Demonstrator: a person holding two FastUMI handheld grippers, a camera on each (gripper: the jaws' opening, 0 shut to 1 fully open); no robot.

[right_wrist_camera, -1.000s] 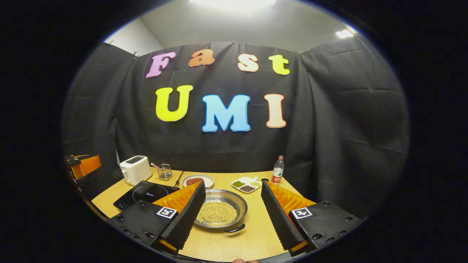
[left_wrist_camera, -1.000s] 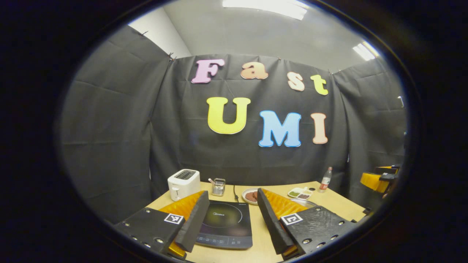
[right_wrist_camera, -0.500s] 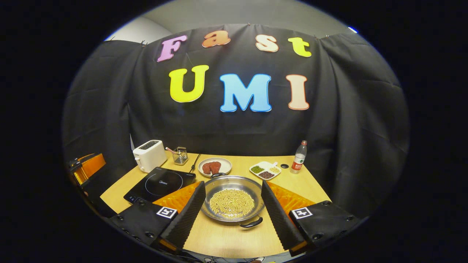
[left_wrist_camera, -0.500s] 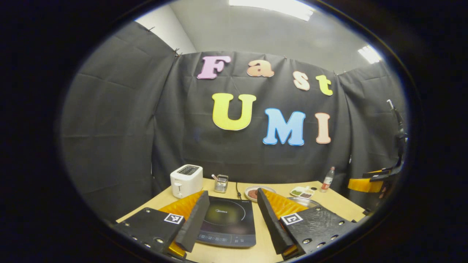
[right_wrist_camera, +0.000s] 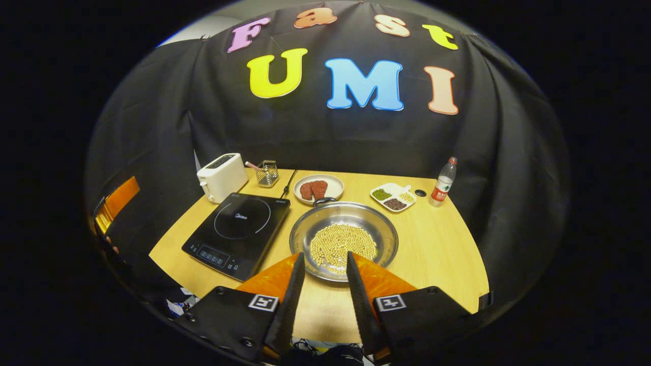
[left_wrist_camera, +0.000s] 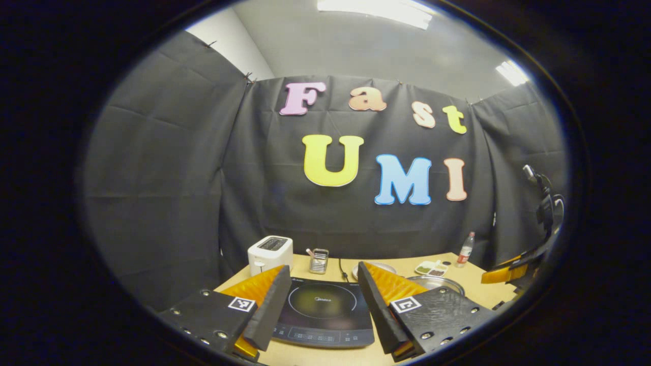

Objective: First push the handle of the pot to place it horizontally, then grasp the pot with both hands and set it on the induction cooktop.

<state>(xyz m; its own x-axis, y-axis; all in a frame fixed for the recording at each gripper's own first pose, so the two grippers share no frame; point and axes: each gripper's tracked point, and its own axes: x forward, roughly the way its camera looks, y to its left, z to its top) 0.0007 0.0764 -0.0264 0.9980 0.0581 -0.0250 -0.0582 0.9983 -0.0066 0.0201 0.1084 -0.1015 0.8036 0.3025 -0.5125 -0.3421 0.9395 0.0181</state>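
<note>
Two grippers above light wood table (right_wrist_camera: 437, 249): left gripper (left_wrist_camera: 319, 309) spread wide over black induction cooktop (right_wrist_camera: 239, 231); right gripper (right_wrist_camera: 322, 264) narrowed, gap w/ nothing gripped, at near rim of round steel pot (right_wrist_camera: 344, 239) w/ yellow beans, just beside cooktop.

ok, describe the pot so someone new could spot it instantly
Start at the wooden table, then the black induction cooktop on it. The pot sits directly beside the cooktop: a wide, shallow, shiny metal pan holding pale yellow beans, the only metal vessel with dark loop handles.
</note>
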